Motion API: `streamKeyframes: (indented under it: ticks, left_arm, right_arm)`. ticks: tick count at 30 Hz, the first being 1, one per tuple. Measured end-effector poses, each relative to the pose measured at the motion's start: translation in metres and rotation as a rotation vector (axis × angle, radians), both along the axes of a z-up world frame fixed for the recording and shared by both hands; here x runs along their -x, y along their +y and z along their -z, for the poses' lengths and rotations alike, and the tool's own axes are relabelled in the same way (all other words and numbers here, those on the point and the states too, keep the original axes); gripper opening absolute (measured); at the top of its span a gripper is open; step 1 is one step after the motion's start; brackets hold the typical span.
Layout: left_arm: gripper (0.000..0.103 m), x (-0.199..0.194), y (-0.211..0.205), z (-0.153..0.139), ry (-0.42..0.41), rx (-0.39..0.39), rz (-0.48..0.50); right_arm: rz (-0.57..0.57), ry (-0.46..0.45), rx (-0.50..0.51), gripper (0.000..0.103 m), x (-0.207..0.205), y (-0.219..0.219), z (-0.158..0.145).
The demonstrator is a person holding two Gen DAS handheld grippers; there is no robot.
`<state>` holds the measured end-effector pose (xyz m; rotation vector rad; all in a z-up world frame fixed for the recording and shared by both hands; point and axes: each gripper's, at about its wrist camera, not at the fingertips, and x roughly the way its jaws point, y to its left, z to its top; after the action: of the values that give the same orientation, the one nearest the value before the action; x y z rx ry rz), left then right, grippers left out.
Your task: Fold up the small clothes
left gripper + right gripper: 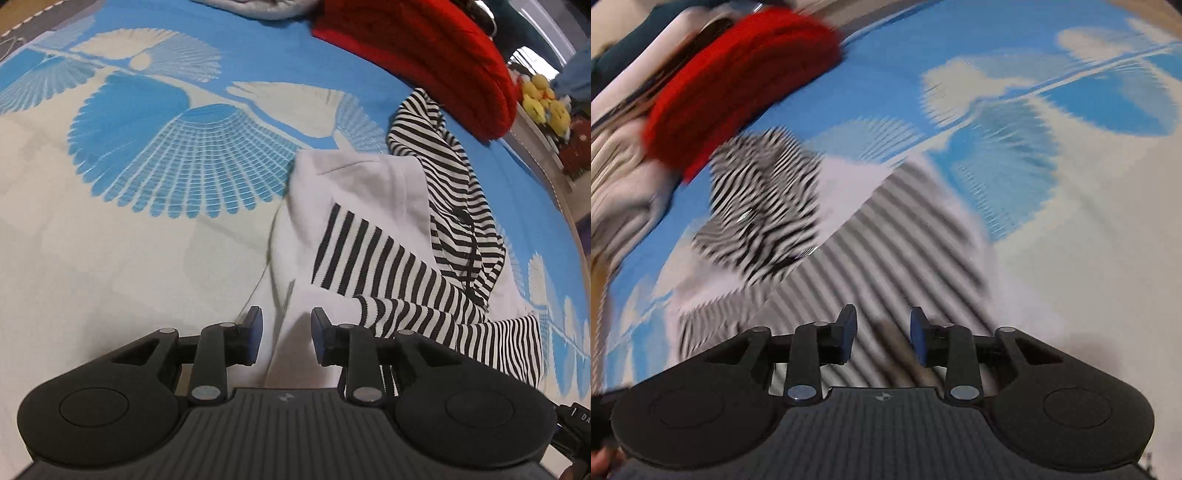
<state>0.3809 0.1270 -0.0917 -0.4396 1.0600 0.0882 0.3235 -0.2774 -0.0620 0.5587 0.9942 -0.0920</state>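
Note:
A small black-and-white striped garment (373, 254) with a white panel (351, 184) lies crumpled on the blue-and-cream patterned bedspread (147, 155). My left gripper (287, 334) hovers over the garment's white near edge, jaws apart, with no cloth pinched between the blue pads. In the blurred right wrist view the same striped garment (886, 236) spreads out below my right gripper (882, 334). That gripper is open as well, above the striped cloth, and nothing is clamped between its pads.
A red knitted item (436, 51) lies at the far side of the bed, beside the striped garment; it also shows as a red knitted item (738, 85) at upper left. A grey garment (258, 7) sits at the top edge. Yellow plush toys (543, 99) stand beyond the bed's right edge.

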Motion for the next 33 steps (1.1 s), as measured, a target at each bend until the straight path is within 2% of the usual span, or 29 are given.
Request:
streamKeyframes:
  ticks: [8, 9, 10, 12, 15, 19, 20, 22, 24, 25, 26, 28, 29, 30, 32, 33]
  left_arm:
    - [0.028, -0.008, -0.010, 0.009, 0.008, -0.008, 0.028]
    - [0.010, -0.009, -0.012, 0.010, 0.011, -0.015, 0.042]
    - [0.003, -0.008, -0.013, 0.009, 0.015, -0.035, 0.048]
    - [0.003, -0.003, -0.015, -0.003, -0.029, -0.098, 0.024]
    - [0.003, 0.007, -0.019, -0.021, -0.087, -0.139, -0.016]
    - [0.004, 0.006, -0.025, -0.017, 0.016, -0.250, -0.026]
    - [0.004, 0.007, -0.028, -0.021, -0.004, -0.286, -0.026]
    - [0.005, 0.013, -0.037, -0.037, -0.103, -0.331, 0.012]
    - [0.014, 0.015, -0.047, -0.042, -0.142, -0.308, 0.107]
    - [0.019, 0.014, -0.051, -0.036, -0.121, -0.270, 0.147]
    - [0.027, 0.012, -0.052, -0.025, -0.066, -0.196, 0.182]
    - [0.029, 0.008, -0.052, 0.001, 0.058, -0.085, 0.205]
    - [0.028, 0.008, -0.054, 0.009, 0.092, -0.086, 0.216]
    - [0.029, 0.009, -0.057, 0.009, 0.081, -0.119, 0.226]
    - [0.029, 0.011, -0.064, -0.003, 0.026, -0.195, 0.237]
    - [0.029, 0.011, -0.064, -0.010, -0.007, -0.208, 0.232]
  right_arm:
    - [-0.035, 0.127, 0.026, 0.035, -0.010, 0.005, 0.020]
    - [-0.036, 0.136, 0.022, 0.035, -0.011, 0.005, 0.022]
    - [-0.037, 0.140, 0.021, 0.035, -0.012, 0.006, 0.023]
    - [-0.042, 0.140, 0.023, 0.035, -0.012, 0.007, 0.022]
    - [-0.031, 0.136, 0.030, 0.035, -0.011, 0.005, 0.021]
    - [-0.007, 0.139, 0.041, 0.035, -0.011, 0.001, 0.022]
    - [-0.006, 0.142, 0.048, 0.034, -0.011, 0.001, 0.022]
    - [-0.007, 0.143, 0.047, 0.034, -0.010, 0.000, 0.022]
    - [-0.007, 0.143, 0.049, 0.034, -0.010, 0.000, 0.021]
    - [-0.005, 0.143, 0.048, 0.034, -0.009, -0.001, 0.021]
    - [-0.002, 0.141, 0.048, 0.034, -0.009, -0.001, 0.020]
    - [-0.005, 0.138, 0.055, 0.034, -0.008, 0.000, 0.019]
    - [-0.011, 0.134, 0.065, 0.034, -0.008, 0.001, 0.018]
    - [-0.018, 0.128, 0.084, 0.034, -0.008, 0.002, 0.016]
    - [-0.043, 0.105, 0.149, 0.034, -0.009, 0.006, 0.010]
    - [-0.058, 0.089, 0.185, 0.034, -0.010, 0.009, 0.007]
